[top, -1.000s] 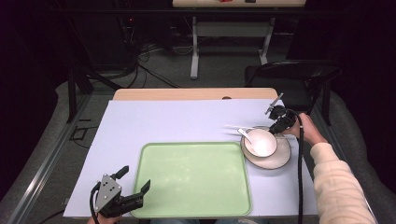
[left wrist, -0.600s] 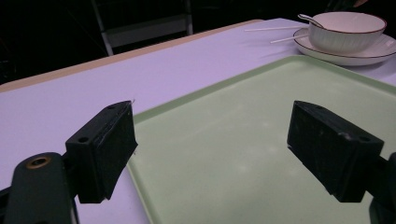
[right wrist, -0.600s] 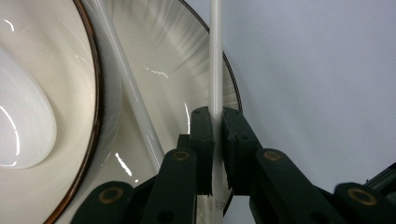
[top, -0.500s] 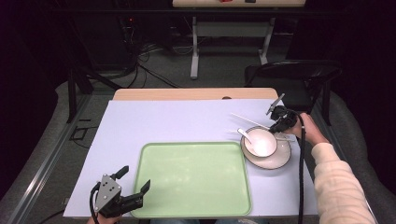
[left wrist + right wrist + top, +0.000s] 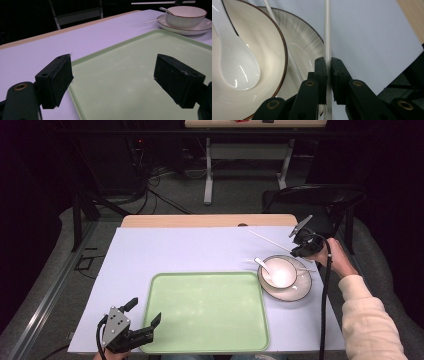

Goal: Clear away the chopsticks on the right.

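The chopstick (image 5: 270, 241) has risen off the desk (image 5: 200, 250) since the earlier frame. Left gripper (image 5: 131, 327) idles, jaws released, at the tray (image 5: 205, 312); right gripper (image 5: 328, 75) clenches the chopstick, shaft running leftward beyond the bowl (image 5: 278, 272).
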Demonstrator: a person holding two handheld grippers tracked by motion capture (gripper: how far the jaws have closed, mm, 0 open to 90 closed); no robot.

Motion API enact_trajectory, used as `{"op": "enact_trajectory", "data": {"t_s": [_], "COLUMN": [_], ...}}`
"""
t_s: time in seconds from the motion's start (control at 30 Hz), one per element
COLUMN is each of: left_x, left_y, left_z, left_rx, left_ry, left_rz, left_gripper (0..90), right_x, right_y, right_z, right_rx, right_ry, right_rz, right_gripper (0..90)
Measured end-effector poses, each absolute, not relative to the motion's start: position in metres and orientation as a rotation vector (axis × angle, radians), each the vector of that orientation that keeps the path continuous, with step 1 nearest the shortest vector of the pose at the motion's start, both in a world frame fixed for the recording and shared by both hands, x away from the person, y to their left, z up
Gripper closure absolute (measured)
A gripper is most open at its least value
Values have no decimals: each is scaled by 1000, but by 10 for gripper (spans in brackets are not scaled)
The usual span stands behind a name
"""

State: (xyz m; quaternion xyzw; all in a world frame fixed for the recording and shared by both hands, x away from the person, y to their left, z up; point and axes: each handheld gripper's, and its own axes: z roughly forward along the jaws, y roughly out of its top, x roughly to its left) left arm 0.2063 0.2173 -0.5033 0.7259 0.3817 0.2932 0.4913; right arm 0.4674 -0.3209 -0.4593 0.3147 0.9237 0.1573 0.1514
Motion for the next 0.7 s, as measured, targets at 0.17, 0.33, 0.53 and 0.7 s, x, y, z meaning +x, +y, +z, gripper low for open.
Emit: {"op": "enact_trajectory", "data": {"t_s": [0.17, 0.33, 0.53, 0.7], "left_x": [206, 206, 206, 206], "left_y": [217, 217, 217, 216], "left_z": [-503, -503, -503, -503], "left_rx": [1757, 1759, 1759, 1760], "left_ry": [927, 927, 928, 928], "left_rz": [715, 713, 715, 715], "left_gripper": [154, 154, 154, 154], "right_x": [461, 450, 434, 418], "right_y": [-320, -318, -312, -307], "right_z": [-447, -435, -421, -409], "right_rx": [894, 921, 969, 1009], "right_ry": [2612, 2572, 2538, 2510], "right_rz": [469, 494, 530, 565], "right_gripper": [839, 840, 840, 840]}}
